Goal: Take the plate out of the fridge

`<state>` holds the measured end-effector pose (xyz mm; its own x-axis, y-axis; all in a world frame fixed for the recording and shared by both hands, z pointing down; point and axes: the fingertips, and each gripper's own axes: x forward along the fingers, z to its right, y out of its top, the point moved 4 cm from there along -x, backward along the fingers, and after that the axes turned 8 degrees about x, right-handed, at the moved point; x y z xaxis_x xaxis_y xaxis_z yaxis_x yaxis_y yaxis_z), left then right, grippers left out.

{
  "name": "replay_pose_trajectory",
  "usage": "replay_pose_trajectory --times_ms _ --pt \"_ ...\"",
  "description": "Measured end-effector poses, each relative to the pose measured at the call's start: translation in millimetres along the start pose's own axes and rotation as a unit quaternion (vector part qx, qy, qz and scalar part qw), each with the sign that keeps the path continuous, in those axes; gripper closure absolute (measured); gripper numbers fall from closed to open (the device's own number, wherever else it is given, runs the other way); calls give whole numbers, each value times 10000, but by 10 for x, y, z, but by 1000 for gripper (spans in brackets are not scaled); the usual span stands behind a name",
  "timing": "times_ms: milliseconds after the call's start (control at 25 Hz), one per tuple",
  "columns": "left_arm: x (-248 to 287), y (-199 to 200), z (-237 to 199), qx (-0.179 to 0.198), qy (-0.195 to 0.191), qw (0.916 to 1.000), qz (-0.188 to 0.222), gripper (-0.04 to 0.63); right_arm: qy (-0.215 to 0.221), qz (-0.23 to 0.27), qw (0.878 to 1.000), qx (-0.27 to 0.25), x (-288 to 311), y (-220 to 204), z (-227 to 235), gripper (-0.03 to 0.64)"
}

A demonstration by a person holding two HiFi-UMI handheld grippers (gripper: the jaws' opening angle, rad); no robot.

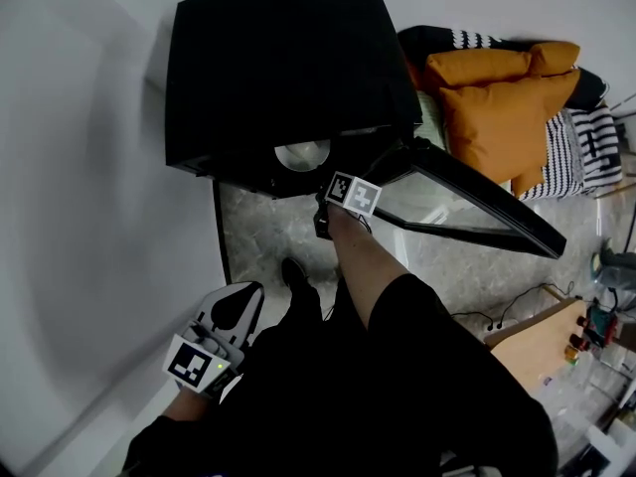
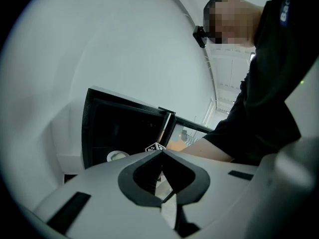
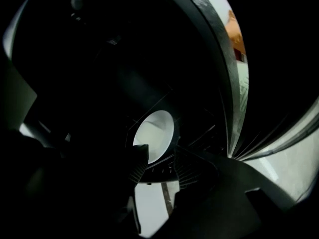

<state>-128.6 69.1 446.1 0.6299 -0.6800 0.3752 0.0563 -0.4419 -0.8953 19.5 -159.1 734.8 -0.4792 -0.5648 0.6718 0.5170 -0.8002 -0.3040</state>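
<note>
Lower left, my left gripper [image 1: 238, 301] waits with jaws together and empty, while my right gripper [image 3: 160, 156], jaws apart at frame centre, faces the plate [image 3: 154, 132] inside the open fridge [image 1: 278, 58], where a shallow rim grip could let it slip.

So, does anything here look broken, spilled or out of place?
Nothing really stands out. The black fridge has its glass door swung open, and the white plate sits inside, looking whole, with nothing spilled.
</note>
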Motion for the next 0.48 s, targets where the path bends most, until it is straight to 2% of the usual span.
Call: replay_pose_trajectory --times_ms 280,480 --pt "-16 -127 3 -156 -84 9998 -120 589 194 107 9897 1412 172 -31 71 460" --pt "-70 -183 -70 -249 -55 9996 -145 589 259 154 9859 1644 237 -40 126 460"
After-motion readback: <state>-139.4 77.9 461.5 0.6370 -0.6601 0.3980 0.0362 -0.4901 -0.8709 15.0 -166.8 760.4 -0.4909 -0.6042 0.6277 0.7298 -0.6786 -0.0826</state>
